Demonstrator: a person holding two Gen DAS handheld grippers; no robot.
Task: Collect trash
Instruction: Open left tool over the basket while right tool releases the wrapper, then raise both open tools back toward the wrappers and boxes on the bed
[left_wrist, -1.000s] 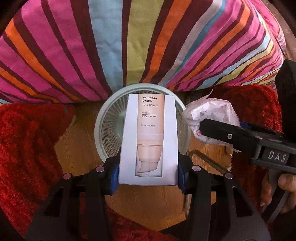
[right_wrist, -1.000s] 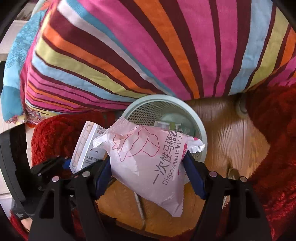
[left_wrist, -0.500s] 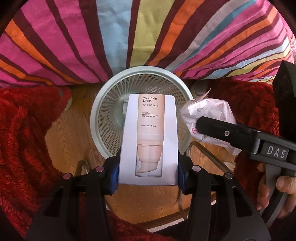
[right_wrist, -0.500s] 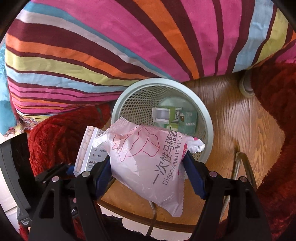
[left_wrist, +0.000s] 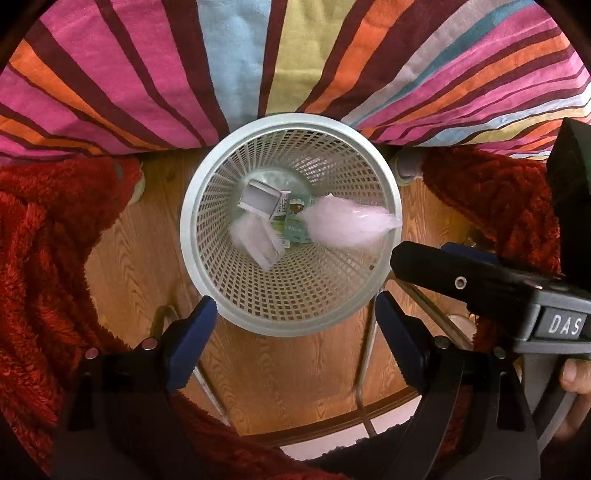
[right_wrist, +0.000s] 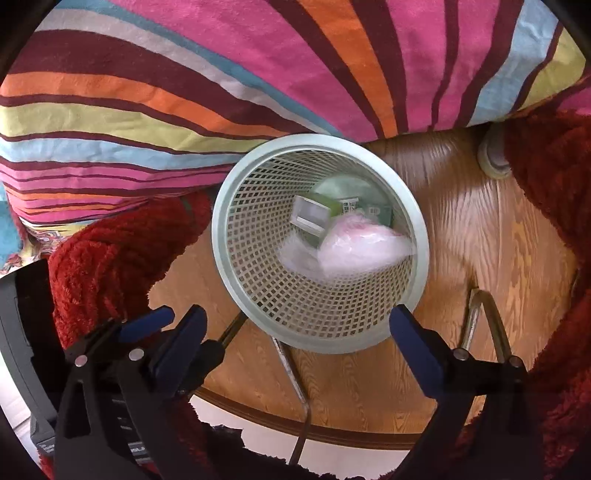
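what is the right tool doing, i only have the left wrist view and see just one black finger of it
observer: the right tool is open, its jaws have just been opening, and nothing sits between its blue pads
operator: is the pink packet clear of both pads
observer: yes, the pink plastic packet lies down inside the pale green mesh basket, apart from both pads
operator: anything beyond the striped cushion on the far left
observer: a turquoise patterned cloth shows past the striped fabric cushion
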